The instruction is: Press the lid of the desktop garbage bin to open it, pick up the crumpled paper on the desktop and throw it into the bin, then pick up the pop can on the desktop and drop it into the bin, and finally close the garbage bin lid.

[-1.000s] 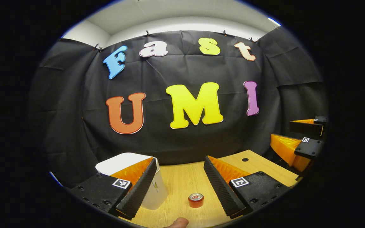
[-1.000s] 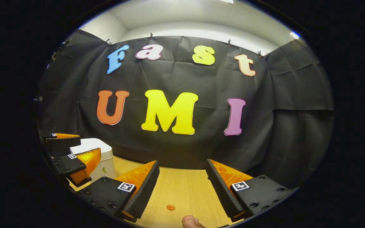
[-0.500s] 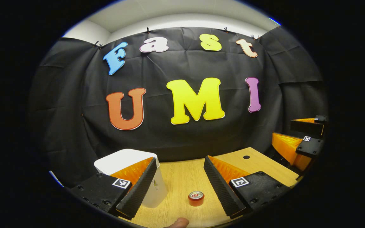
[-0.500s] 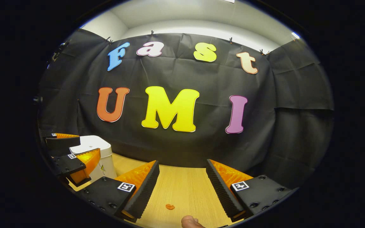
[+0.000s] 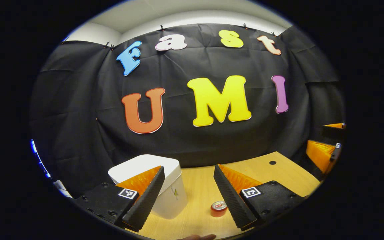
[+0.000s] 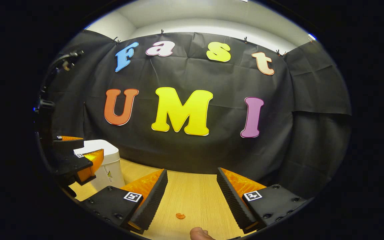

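Observation:
The white desktop bin (image 5: 168, 190) stands with its lid down, partly behind the near finger of my open left gripper (image 5: 188, 170). The red pop can (image 5: 218, 209) stands upright on the table, low between the left gripper's fingers and close to the right one. In the right gripper view a small orange crumpled scrap (image 6: 180, 216) lies on the table, low between the fingers of my open right gripper (image 6: 192, 171). That view also has the bin (image 6: 107, 166) at the left, with the left gripper (image 6: 78, 151) hovering in front of it.
The light wooden table (image 5: 278, 176) has a small dark hole (image 5: 272, 162) near its back right. The right gripper (image 5: 327, 138) hangs at the far right of the left gripper view. A fingertip (image 6: 198, 233) pokes in at the bottom edge.
The left gripper has swung left toward the bin, so the bin and can sit farther right in its view. The right gripper has hardly moved. Both stay open.

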The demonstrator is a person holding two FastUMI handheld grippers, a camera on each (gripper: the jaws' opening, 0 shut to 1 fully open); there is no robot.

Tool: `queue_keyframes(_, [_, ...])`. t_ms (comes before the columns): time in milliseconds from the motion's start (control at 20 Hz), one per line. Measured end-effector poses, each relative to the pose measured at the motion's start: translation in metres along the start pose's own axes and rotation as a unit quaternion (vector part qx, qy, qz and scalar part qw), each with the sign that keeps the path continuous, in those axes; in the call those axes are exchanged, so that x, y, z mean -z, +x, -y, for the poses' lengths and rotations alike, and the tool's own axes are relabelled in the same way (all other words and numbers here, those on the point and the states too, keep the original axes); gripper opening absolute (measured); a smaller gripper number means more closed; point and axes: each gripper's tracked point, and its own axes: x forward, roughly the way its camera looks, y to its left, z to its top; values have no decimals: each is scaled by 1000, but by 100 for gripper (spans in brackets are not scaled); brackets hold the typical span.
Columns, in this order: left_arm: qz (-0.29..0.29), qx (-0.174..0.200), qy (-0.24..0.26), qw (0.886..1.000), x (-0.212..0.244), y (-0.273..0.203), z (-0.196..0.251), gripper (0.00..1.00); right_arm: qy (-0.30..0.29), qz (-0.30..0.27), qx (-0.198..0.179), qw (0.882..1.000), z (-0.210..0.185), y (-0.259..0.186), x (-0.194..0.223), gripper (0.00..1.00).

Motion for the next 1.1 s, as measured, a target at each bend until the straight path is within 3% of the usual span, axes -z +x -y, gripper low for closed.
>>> queue_keyframes(50, [-5,-14,-8,1000,2,7,-9,95,-1,-1,0,1000,0,1,1,94])
queue_keyframes(200, [7,-37,-19,999,-2,30,-29,72,-10,-2,0,1000,-2,5,1,94])
queue_keyframes(250, [10,-45,-14,999,-2,37,-35,71,-12,-2,1,1000,-1,6,2,94])
queue_keyframes(300, [10,-51,-13,999,0,43,-41,60,-14,-3,0,1000,-2,8,2,94])
queue_keyframes(650, [45,-54,-10,997,-11,71,-52,31,-30,-16,5,999,-9,26,10,94])
queue_keyframes(700, [38,-49,-5,998,-8,77,-50,25,-33,-18,6,999,-11,29,11,94])
queue_keyframes(850, [8,-62,-19,998,8,90,-59,21,-42,-20,6,999,-17,36,11,94])
queue_keyframes(950, [-44,-75,-56,995,35,97,-64,5,-44,-16,4,999,-19,40,8,94])
queue_keyframes(1100, [-64,-94,-78,990,46,103,-75,3,-46,-18,4,999,-21,44,10,94])
